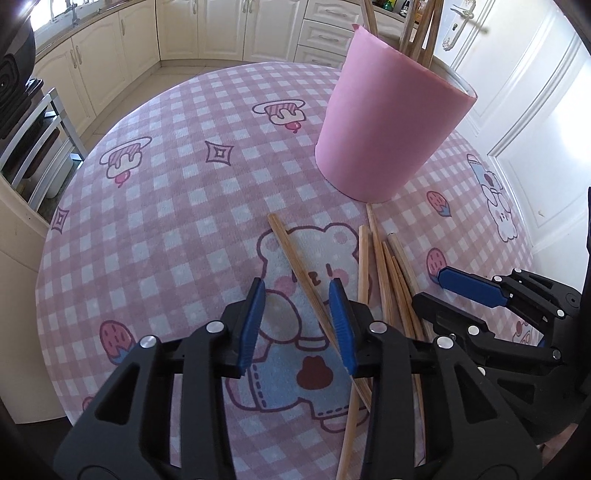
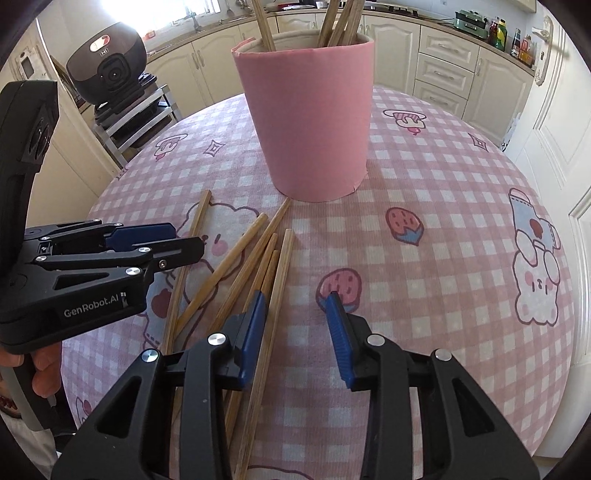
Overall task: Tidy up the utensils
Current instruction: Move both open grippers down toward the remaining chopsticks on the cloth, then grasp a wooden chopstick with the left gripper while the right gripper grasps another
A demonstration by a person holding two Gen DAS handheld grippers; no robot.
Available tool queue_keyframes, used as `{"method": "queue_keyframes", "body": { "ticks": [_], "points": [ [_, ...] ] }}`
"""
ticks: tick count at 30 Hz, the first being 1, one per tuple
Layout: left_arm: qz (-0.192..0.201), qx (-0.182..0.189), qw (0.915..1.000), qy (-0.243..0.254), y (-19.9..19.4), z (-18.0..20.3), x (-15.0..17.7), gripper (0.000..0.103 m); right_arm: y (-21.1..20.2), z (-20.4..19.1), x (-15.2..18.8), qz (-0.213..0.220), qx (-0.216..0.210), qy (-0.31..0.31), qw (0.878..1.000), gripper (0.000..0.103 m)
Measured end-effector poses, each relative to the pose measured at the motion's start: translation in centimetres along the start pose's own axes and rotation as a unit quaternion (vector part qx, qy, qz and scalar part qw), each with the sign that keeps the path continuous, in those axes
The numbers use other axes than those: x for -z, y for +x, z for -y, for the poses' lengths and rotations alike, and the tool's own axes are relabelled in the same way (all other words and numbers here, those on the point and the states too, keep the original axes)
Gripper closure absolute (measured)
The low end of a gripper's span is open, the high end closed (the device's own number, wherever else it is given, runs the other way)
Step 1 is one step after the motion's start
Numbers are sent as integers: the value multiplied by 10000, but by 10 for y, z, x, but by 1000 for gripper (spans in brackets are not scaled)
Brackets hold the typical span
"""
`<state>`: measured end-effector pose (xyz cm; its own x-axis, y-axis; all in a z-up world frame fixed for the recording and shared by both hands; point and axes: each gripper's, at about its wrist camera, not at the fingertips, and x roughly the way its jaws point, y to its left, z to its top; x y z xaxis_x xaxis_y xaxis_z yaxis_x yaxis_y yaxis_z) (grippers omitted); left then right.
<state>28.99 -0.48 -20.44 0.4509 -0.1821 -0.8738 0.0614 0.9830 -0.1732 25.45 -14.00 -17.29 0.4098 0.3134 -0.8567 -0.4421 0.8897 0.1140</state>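
- The round table (image 1: 155,206) carries a pink checked cloth with printed bears and strawberries.
- A pink cylinder holder (image 2: 308,122) stands upright on the far half of the table, and several wooden chopsticks (image 2: 338,24) already lean inside it.
- Loose chopsticks (image 2: 255,258) lie scattered on the cloth, just in front of the holder, some crossing one another.
- Around the table are cream kitchen cabinets (image 1: 221,29), a dark round appliance (image 2: 107,62) on a metal rack, and a white door (image 1: 517,110).
- The left gripper (image 1: 297,284) points steeply down; its jaws stand apart, with one single chopstick (image 1: 295,266) passing diagonally between them. It lies close to the right-hand pad, but I cannot tell if it touches.
- The right gripper (image 2: 297,295) has its jaws apart too. The rightmost chopstick (image 2: 275,295) of the pile lies just beside the left-hand pad, inside the gap; the other pad is over bare cloth.
- The two grippers are close side by side, and fingers (image 2: 44,369) of the person hold the left one.
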Motion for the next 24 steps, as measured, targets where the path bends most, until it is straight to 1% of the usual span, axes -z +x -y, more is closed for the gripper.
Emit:
{"method": "queue_keyframes", "body": {
  "ticks": [5,6,10,12,17,19,21,24],
  "points": [
    [-8,-80,9999,81,1,3,-2,68,3,0,-5,-58,58,-43,10000,71],
    [-12,-123,9999,120,2,4,-2,70,4,0,-6,-75,63,-42,9999,73],
    [25,-159,9998,133,3,5,-2,84,8,2,-11,-170,110,-94,9998,78],
    [69,-179,9998,48,4,2,-3,87,9,0,-13,-216,164,-143,9995,79],
    [160,-278,9994,127,6,5,-3,90,14,-5,-19,-301,344,-342,9984,80],
    [177,-278,9994,112,5,5,-3,92,16,-6,-20,-280,431,-384,9979,84],
    [196,-273,9994,89,5,5,-3,95,17,-9,-20,-245,487,-389,9978,94],
    [233,-222,9995,81,4,2,-1,97,19,-10,-19,-208,513,-381,9977,95]
  ]
}}
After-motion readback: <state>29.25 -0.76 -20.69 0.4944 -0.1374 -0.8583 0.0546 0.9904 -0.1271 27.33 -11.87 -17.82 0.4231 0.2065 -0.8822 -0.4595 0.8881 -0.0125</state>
